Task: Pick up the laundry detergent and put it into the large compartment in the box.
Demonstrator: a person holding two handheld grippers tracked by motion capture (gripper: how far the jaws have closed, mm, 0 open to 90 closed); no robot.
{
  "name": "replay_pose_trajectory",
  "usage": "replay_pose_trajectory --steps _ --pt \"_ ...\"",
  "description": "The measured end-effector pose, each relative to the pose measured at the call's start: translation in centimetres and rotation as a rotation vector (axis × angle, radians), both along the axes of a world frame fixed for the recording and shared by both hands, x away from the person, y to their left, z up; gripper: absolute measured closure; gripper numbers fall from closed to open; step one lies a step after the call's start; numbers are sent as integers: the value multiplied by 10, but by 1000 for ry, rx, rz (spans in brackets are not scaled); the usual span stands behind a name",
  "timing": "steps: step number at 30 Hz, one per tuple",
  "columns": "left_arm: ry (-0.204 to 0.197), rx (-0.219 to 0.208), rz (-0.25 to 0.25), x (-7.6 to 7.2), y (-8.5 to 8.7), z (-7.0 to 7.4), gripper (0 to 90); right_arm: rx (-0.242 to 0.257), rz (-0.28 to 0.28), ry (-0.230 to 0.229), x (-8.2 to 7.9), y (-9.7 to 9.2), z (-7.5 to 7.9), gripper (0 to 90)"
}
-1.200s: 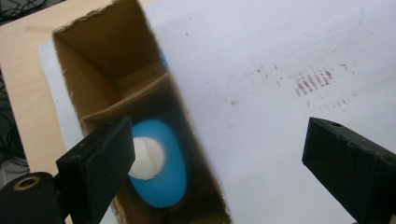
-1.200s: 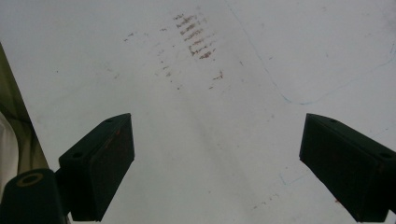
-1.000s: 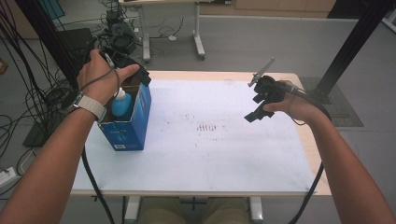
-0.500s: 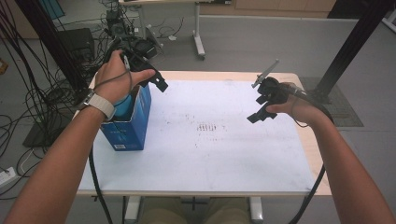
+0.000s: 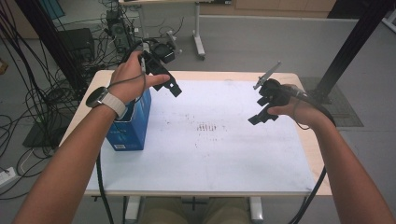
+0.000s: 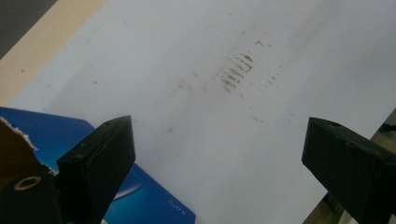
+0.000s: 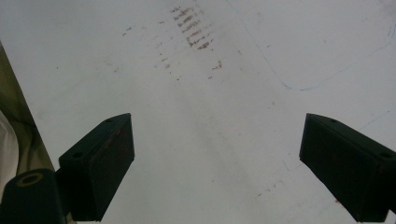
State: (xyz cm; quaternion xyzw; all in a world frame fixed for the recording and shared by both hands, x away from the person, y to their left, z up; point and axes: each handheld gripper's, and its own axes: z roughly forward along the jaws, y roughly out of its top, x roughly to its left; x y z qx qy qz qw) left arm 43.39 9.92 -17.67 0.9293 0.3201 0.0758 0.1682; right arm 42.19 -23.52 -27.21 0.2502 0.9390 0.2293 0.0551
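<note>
A blue carton (image 5: 130, 125) with an open top stands on the left part of the white sheet (image 5: 210, 154). My left gripper (image 5: 168, 80) hangs in the air just above and right of the carton's top, open, with nothing between its jaws. In the left gripper view (image 6: 218, 129) the carton's blue side (image 6: 140, 198) lies at the lower left, under the left jaw. My right gripper (image 5: 260, 110) hovers over the right part of the sheet, also open and empty. The right gripper view (image 7: 217, 122) looks down at bare sheet.
Faint brown marks (image 5: 205, 127) stain the sheet's middle. The table's wooden rim (image 5: 314, 154) borders the sheet. Behind the table's far-left corner are cables and equipment (image 5: 116, 28) on the floor. A black post (image 5: 348, 51) stands at the far right.
My left gripper has lifted out of the carton's top and swung right and away from it, empty. The right gripper has barely moved.
</note>
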Motion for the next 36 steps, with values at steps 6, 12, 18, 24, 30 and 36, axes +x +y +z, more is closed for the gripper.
replay_pose_trajectory --steps 6,12,18,24,30,36 --pt "17 28 -80 0 -13 -6 102 9 -13 2 -1 -5 -2 100" --pt "38 49 -160 -2 -23 -12 104 9 -17 -6 -2 -9 2 100" --pt "56 84 -200 -4 -28 -17 106 7 -30 -5 -6 -14 2 100" --pt "57 100 -247 -8 -36 -22 107 5 -34 -3 -7 -15 2 100" --pt "67 124 -311 -14 -46 -28 107 0 -29 -2 -6 -13 2 100" --pt "62 146 -347 -17 -53 -34 109 1 -29 -1 -5 -11 3 100"
